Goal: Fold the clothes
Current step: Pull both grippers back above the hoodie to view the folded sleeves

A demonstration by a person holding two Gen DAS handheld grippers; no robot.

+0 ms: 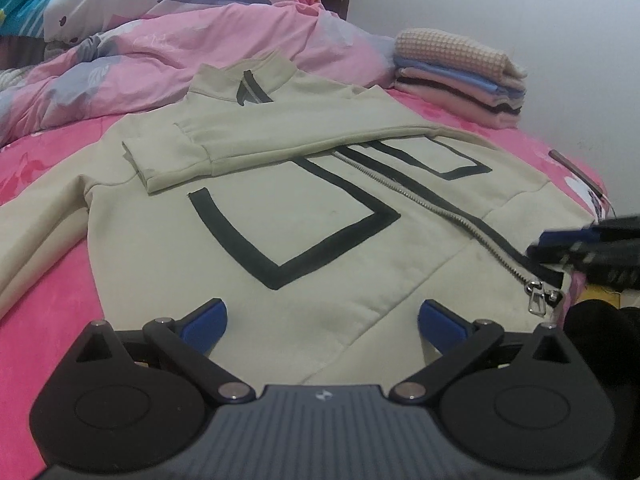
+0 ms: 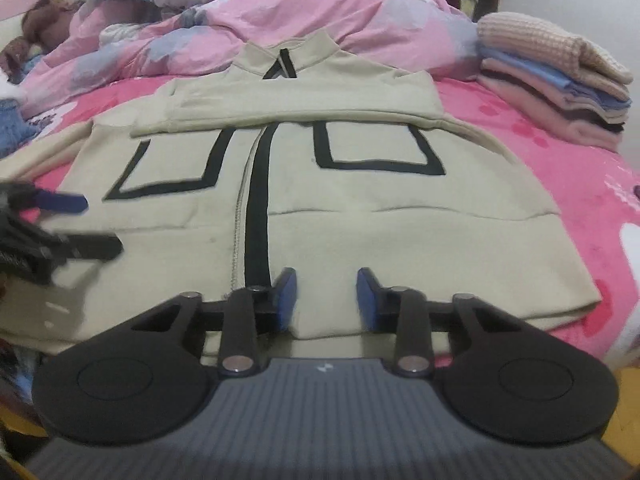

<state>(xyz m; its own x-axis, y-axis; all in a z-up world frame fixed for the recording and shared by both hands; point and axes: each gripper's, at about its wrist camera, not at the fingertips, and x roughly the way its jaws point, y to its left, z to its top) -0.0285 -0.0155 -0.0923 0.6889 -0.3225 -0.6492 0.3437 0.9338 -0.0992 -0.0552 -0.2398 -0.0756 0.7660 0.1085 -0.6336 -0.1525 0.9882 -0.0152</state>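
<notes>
No readable writing appears on any item; each gripper body carries only a small pale emblem, too small to make out. No containers are in view.

The cream jacket [image 2: 340,208] lies face-up and zipped on the pink bedsheet [image 2: 560,168], collar toward the rumpled pink duvet [image 2: 280,20]. One sleeve is folded across the chest, covering the tops of the two black rectangular outlines either side of the black zipper strip [image 2: 258,208]. The other sleeve trails off the body onto the sheet.

Left gripper [image 1: 322,322] – jaws spread wide above the jacket's lower edge, nothing between the blue pads [image 1: 206,322]. The metal zipper pull [image 1: 538,300] lies near its right-hand pad.

Right gripper [image 2: 328,298] – jaws partly parted over the hem just beside the zipper strip's lower end; the gap shows cloth below, but no pad is seen pressing on fabric. In the left wrist view it shows only as a blur at the frame's right edge.

A stack of folded clothes [image 2: 560,80] – knitted, blue and pink layers – sits on the sheet beside the jacket's shoulder, apart from it.
</notes>
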